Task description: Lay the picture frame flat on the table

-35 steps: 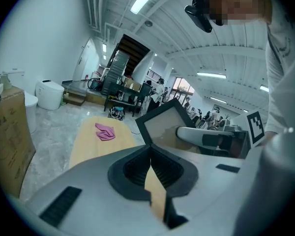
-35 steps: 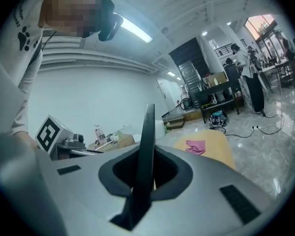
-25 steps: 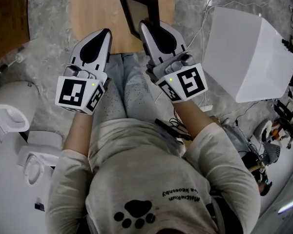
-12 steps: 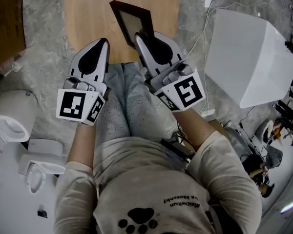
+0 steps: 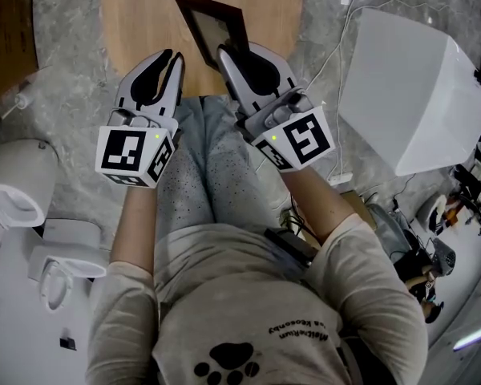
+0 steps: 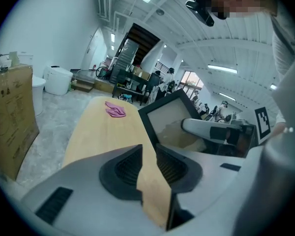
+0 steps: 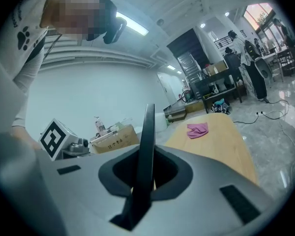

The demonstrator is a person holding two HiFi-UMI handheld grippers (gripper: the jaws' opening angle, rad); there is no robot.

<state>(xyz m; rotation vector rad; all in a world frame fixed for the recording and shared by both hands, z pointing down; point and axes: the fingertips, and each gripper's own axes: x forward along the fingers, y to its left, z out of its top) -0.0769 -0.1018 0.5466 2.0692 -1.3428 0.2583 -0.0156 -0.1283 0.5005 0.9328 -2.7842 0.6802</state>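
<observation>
A dark picture frame (image 5: 212, 26) stands tilted over the near end of the wooden table (image 5: 144, 22). My right gripper (image 5: 234, 52) is shut on the frame's near edge. In the right gripper view the thin frame edge (image 7: 146, 146) runs upright between the pads of the right gripper (image 7: 146, 176). My left gripper (image 5: 170, 57) hovers at the table's near edge, left of the frame and apart from it. Its jaws are opening with nothing between them; in the left gripper view only table top shows through the gap of the left gripper (image 6: 148, 156). The glass front of the frame (image 6: 169, 119) faces it.
A pink cloth (image 6: 115, 110) lies at the table's far end. A large white box (image 5: 409, 95) stands on the floor at the right, with cables (image 5: 337, 22) beside it. A brown cardboard box (image 5: 8, 22) and white containers (image 5: 16, 183) are at the left.
The left gripper's jaws have parted from shut. Both grippers have edged forward over the table's near end, and the frame has gone with the right one.
</observation>
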